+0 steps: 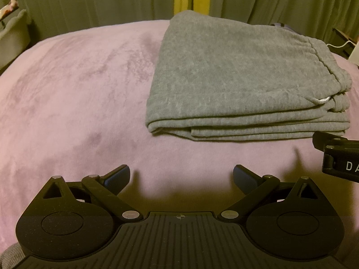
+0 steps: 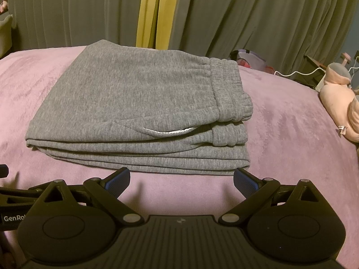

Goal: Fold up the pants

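- The grey pants (image 1: 242, 78) lie folded into a thick stack of layers on the bed (image 1: 78, 89), which is covered by a pink plush blanket.
- Seen from the left gripper (image 1: 181, 178), the pants sit ahead and to the right, well apart from its fingertips, with bare blanket between.
- The left gripper is released: its blue-padded fingers (image 1: 117, 178) are spread wide and hold nothing.
- Seen from the right gripper (image 2: 181, 179), the pants (image 2: 139, 103) lie straight ahead, their near folded edge just beyond the fingertips; whether the right fingertip touches the fabric cannot be told.
- The right gripper is likewise released, its jaws spread and empty over the blanket.
- The elastic waistband (image 2: 228, 87) lies at the right end of the stack, and a pale cord or pocket edge (image 2: 170, 131) peeks out between the layers below it.
- In the left wrist view, part of the right gripper's black body enters at the right edge and is cut off by the frame.
- In the right wrist view, the left gripper's body shows at the left edge, also cut off, with a partly hidden label.
- Grey curtains (image 2: 246, 18) hang behind the bed, with a yellow strip between them.
- A pink plush toy (image 2: 338, 107) lies far right on the bed, cut by the frame.
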